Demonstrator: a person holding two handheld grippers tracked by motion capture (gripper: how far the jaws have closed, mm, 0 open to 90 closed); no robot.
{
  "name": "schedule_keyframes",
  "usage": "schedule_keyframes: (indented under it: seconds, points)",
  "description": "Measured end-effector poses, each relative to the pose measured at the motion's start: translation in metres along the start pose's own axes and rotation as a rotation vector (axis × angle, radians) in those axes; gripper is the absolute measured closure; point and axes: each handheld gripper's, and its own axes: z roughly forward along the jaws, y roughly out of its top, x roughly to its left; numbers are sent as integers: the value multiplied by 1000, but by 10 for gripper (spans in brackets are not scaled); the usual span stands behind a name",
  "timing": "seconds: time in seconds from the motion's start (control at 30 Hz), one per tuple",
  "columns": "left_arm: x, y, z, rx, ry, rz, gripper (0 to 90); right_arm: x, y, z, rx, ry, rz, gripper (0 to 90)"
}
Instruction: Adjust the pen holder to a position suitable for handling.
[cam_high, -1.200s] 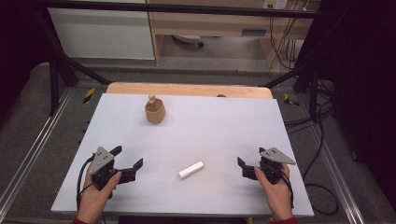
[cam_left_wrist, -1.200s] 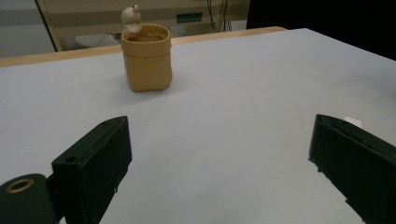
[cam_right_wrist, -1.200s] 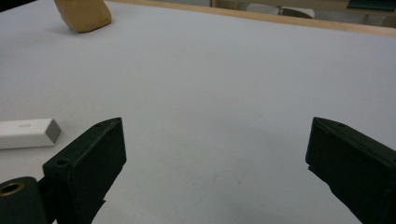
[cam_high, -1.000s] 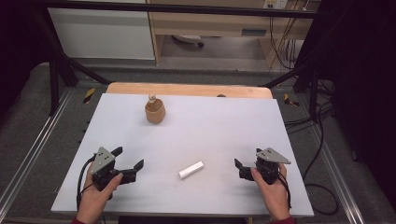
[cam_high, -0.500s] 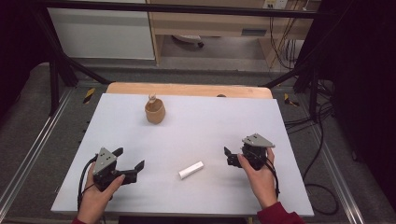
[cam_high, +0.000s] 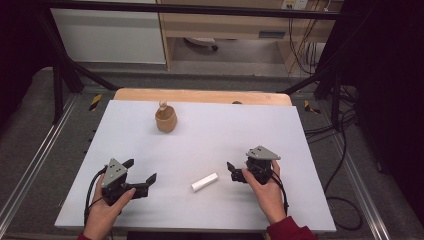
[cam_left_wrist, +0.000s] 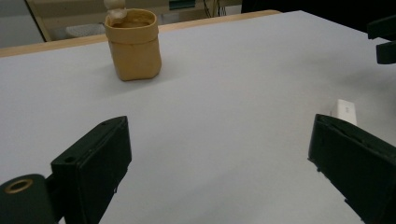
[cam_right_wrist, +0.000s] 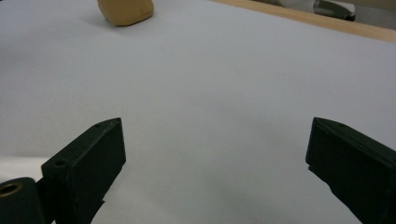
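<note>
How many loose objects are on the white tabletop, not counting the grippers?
2. A tan cup stands near the far edge with something pale sticking out of it, and a white stick lies near the front, between the two grippers. Nothing else shows.

A small white cylinder (cam_high: 204, 182) lies flat on the white table (cam_high: 225, 130), slanted. Well beyond it stands an upright tan cup (cam_high: 165, 119), a pale object poking out.

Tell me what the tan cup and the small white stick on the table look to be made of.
The tan cup looks like matte paper or soft fabric: its wall is creased and its rim rolled. The white stick is a plain, dull cylinder, possibly chalk or plastic; the pictures leave it open.
</note>
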Motion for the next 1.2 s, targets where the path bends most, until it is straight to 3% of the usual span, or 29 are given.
schedule_keyframes:
  seconds: [0.47,0.67,0.93,1.07,1.1,1.2]
  points:
    - [0,-1,3,27,-4,4,61,11,-12,14,115,67,-19,55]
    - [0,-2,4,36,3,2,63,16,-16,14,137,100,-41,128]
    - [-1,-2,4,37,4,6,63,18,-16,9,104,135,-66,444]
    - [0,-2,4,38,4,3,64,17,-16,8,88,136,-73,546]
    - [0,-2,4,41,3,7,63,16,-16,7,77,138,-73,619]
    - [-1,-2,4,41,5,7,67,15,-17,7,74,127,-85,708]
